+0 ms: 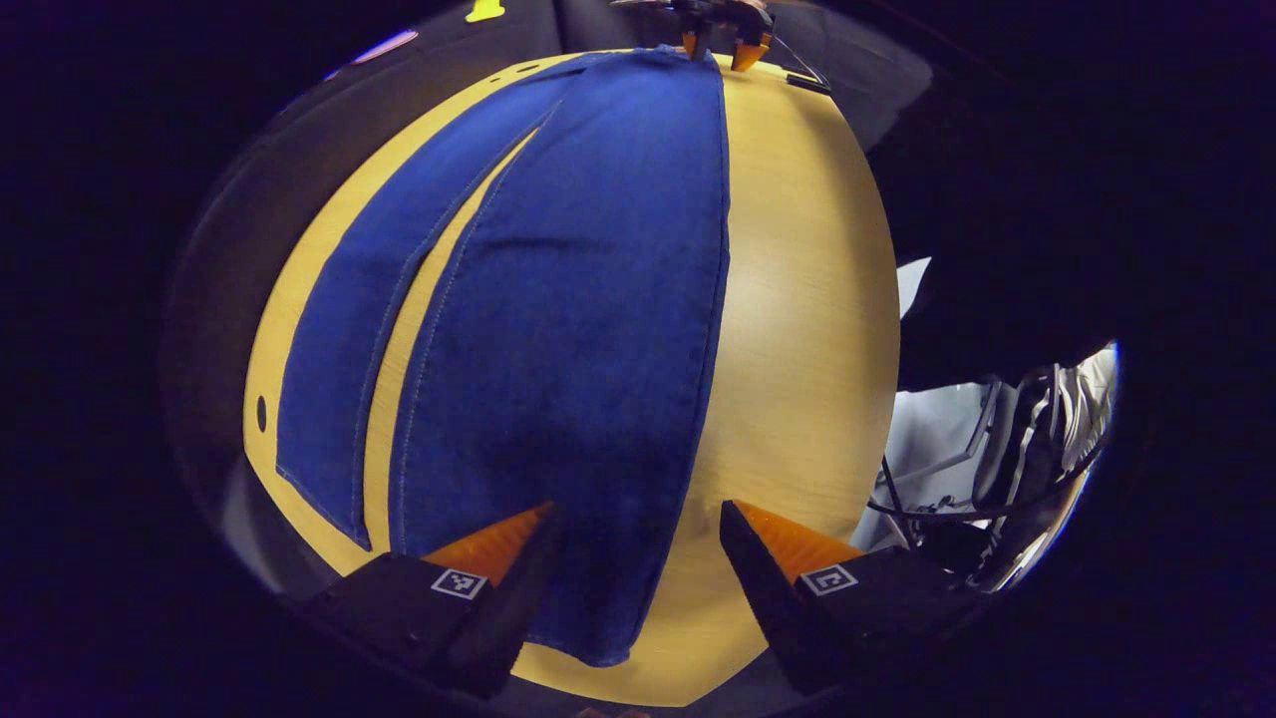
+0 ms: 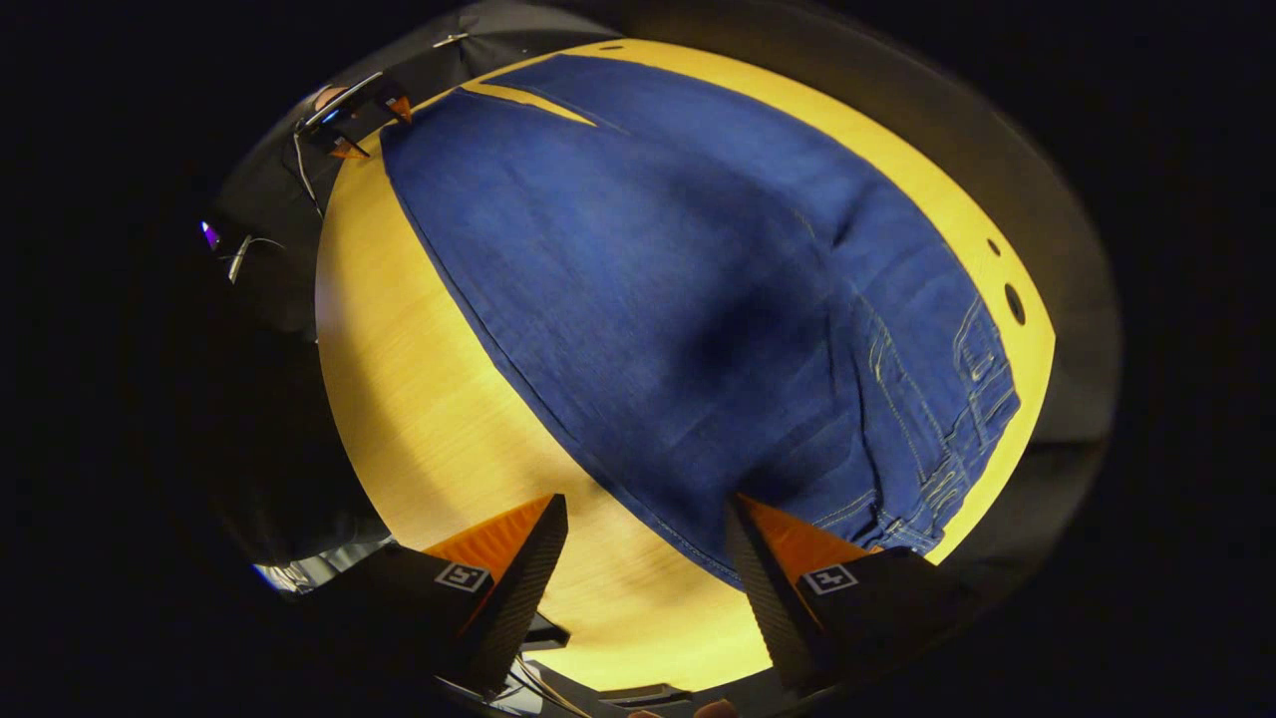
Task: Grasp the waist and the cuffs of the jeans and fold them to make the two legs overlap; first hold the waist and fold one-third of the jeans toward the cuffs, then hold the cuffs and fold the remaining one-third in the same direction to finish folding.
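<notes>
We can't tell from the left gripper view whether the cuff end of the jeans point(image 1: 558, 329) lies on the table point(image 1: 797, 329) or hangs off its near edge; the hem runs down btwn the left gripper point(image 1: 635, 519) fingers and the tabletop under it is covered. The far end of the jeans is too small to read there, and the right gripper point(image 1: 723, 45) is cut by the picture's top edge, jaws unclear. The clutter at right point(image 1: 997, 449) is too warped to name.

In the right gripper view the left gripper point(image 2: 364, 120) is tiny, state unreadable. The waist corner sits partly behind a finger point(image 2: 788, 558) of the right gripper point(image 2: 646, 519); contact can't be judged.
</notes>
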Demonstrator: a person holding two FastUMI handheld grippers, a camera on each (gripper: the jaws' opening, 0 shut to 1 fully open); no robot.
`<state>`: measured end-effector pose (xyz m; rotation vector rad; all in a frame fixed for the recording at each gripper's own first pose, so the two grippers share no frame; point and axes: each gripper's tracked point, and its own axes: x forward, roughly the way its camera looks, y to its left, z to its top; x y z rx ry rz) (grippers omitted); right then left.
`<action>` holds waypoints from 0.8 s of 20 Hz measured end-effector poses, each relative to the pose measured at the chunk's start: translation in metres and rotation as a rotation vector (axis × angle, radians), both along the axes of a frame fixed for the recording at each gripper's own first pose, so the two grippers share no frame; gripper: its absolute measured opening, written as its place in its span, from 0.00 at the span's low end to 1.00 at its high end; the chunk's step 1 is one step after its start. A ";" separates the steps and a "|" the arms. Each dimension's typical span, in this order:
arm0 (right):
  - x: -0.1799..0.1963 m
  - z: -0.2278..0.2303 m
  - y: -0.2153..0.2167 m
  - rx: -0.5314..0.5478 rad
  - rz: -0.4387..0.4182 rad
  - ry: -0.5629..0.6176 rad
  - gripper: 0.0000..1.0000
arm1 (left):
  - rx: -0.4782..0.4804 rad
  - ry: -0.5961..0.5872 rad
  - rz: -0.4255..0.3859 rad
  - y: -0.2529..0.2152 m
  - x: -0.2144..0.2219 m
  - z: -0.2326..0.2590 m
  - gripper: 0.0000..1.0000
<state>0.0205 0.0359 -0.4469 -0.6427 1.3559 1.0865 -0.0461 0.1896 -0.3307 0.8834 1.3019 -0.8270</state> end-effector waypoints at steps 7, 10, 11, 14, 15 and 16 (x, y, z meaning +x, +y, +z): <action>0.015 -0.009 -0.003 -0.018 -0.086 0.033 0.92 | -0.013 0.043 0.057 -0.007 0.000 0.000 0.96; 0.018 -0.011 -0.007 -0.055 -0.032 -0.033 0.78 | -0.039 0.014 0.109 -0.010 0.004 -0.001 0.88; 0.017 -0.012 -0.009 -0.059 -0.031 -0.037 0.75 | -0.052 0.003 0.133 -0.009 0.006 -0.002 0.84; 0.039 -0.011 -0.009 -0.045 -0.110 -0.089 0.48 | -0.082 -0.060 0.247 -0.010 0.013 -0.002 0.46; 0.048 -0.015 -0.006 -0.019 -0.168 -0.117 0.30 | -0.099 -0.075 0.263 -0.016 0.014 -0.003 0.30; 0.047 -0.014 -0.009 -0.038 -0.191 -0.109 0.12 | -0.095 -0.076 0.257 -0.016 0.012 -0.003 0.13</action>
